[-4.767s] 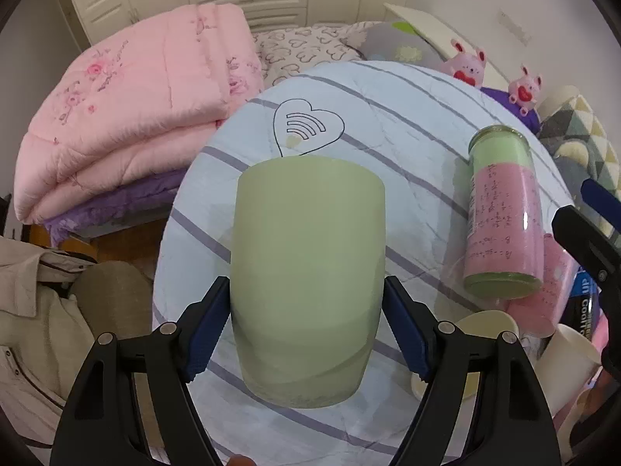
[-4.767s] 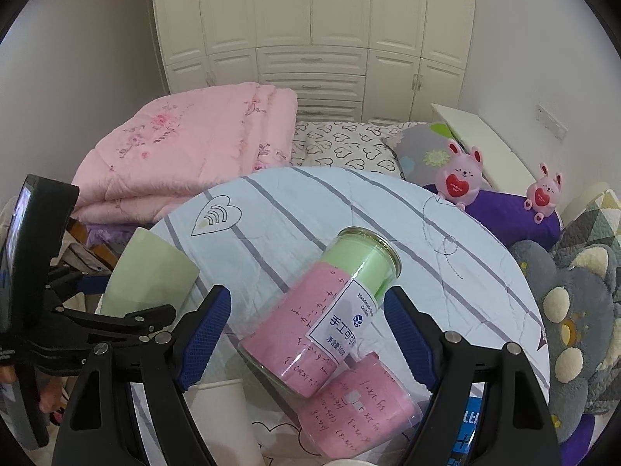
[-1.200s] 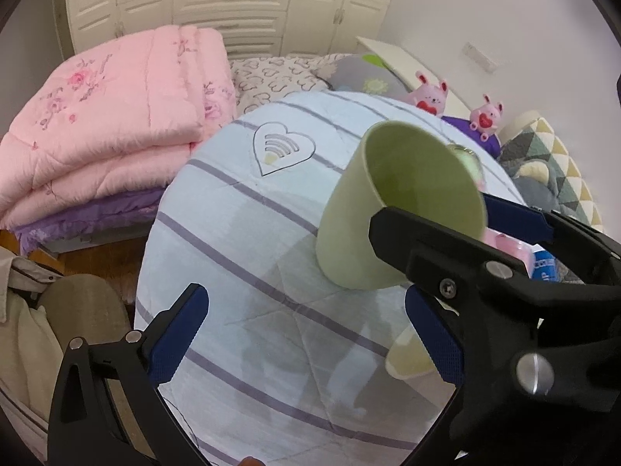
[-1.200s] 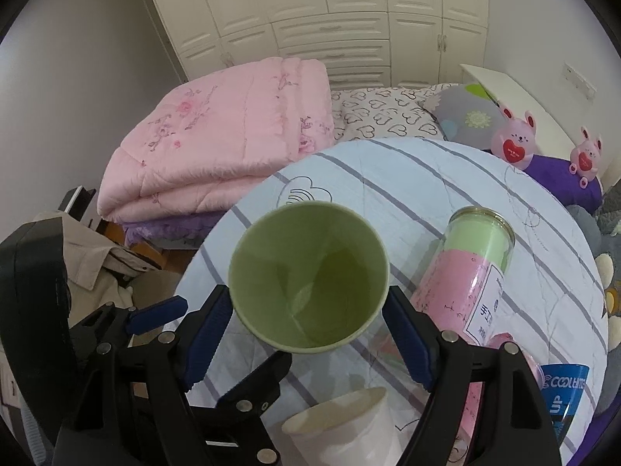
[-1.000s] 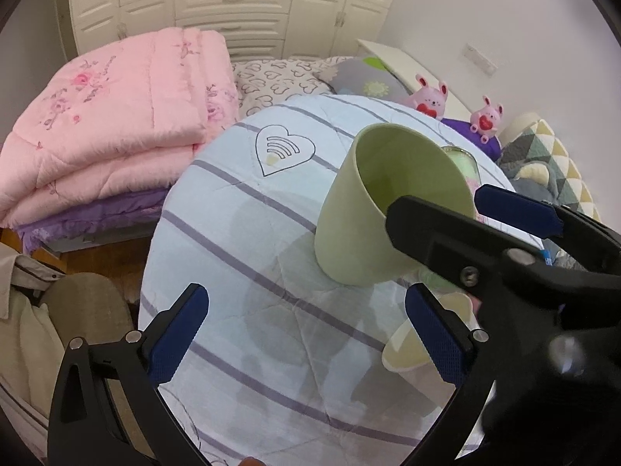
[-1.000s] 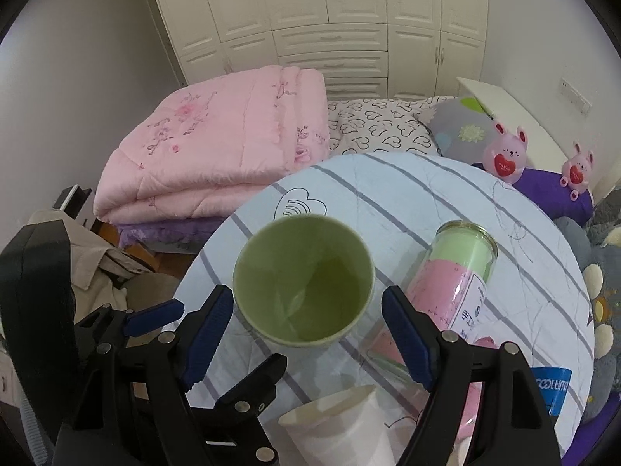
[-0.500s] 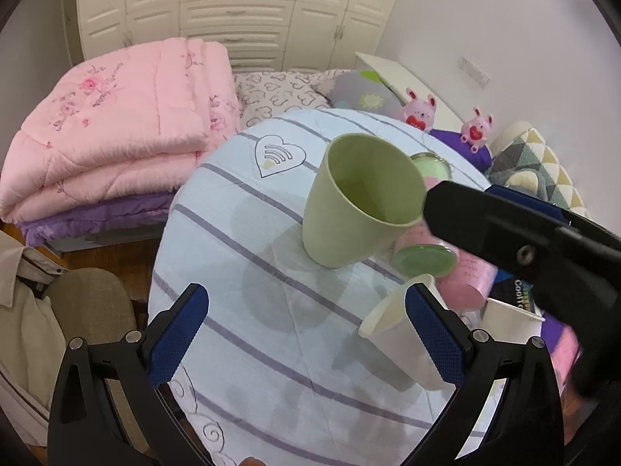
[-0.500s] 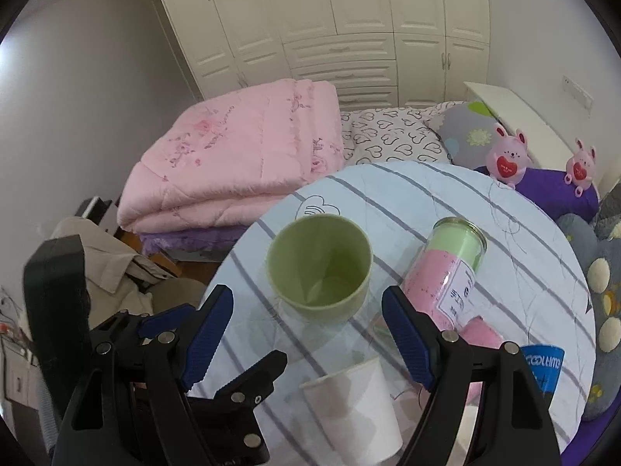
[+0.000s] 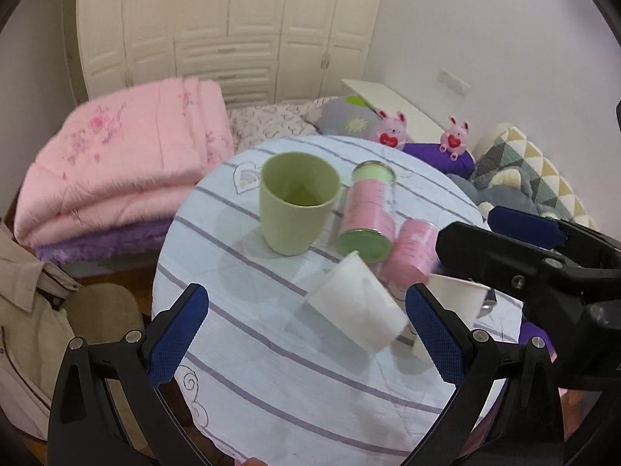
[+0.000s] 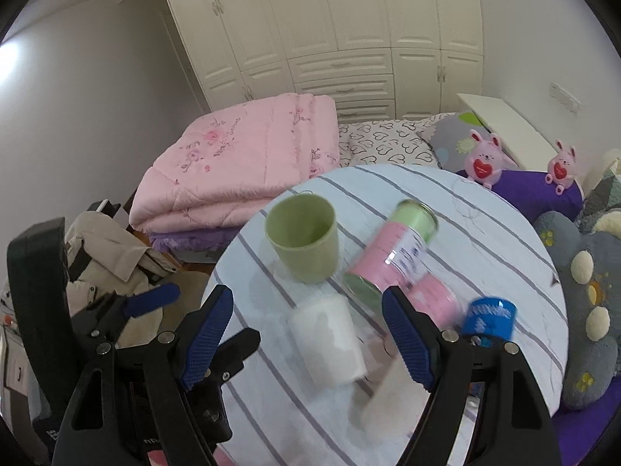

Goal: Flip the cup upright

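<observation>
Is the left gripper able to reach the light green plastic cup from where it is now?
Probably yes. The left gripper has open, empty jaws, and the light green plastic cup stands ahead on the table with striped cloth between them.

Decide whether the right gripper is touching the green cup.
Apart. In the right wrist view the right gripper is open, and the green cup stands upright on the striped table, well beyond its fingertips with cloth showing between.

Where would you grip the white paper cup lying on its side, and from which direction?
Grip the white paper cup across its tapered side wall near the middle, coming down from above with the fingers straddling it. It lies tipped on the striped tablecloth, so its round wall faces up. Its mouth isn't clearly visible. The pink jars crowd its far side.
</observation>
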The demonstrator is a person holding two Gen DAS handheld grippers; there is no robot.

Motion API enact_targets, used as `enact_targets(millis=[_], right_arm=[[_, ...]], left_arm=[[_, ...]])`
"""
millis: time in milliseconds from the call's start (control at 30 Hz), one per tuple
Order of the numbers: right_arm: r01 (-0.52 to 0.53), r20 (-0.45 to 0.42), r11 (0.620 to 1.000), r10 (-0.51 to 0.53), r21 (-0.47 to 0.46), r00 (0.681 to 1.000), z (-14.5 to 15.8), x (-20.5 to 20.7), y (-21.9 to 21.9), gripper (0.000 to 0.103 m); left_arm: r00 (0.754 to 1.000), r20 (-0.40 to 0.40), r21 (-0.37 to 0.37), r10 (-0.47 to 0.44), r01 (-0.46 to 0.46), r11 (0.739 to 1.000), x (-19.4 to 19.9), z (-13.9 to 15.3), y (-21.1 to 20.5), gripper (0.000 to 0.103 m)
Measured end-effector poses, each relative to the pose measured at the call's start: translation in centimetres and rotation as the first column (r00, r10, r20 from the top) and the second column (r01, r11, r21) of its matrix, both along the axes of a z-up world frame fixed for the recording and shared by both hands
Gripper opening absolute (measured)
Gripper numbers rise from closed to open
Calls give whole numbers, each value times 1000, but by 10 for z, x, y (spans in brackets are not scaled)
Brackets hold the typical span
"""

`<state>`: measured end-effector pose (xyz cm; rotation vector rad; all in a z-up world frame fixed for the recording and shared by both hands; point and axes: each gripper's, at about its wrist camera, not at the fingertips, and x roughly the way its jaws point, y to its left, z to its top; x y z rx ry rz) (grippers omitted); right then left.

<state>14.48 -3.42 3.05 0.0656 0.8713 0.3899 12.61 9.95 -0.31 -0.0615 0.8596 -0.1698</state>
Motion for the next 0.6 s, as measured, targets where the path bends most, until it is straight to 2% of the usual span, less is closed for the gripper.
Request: enact_targets(millis=[200, 300, 600], right_arm=[[40, 62, 999, -39, -7, 997, 5, -28, -29, 81], [51, 98, 999, -51, 0, 994, 5, -42, -45, 81], [44, 283, 998, -57, 52, 957, 6, -89, -87, 81]], left_arm=[[999, 47, 21, 13, -14, 1000, -26, 7, -20, 102], [996, 78, 54, 37, -41, 998, -41, 12, -32, 102], [986, 147, 95, 80, -94, 991, -67, 18, -65, 102]])
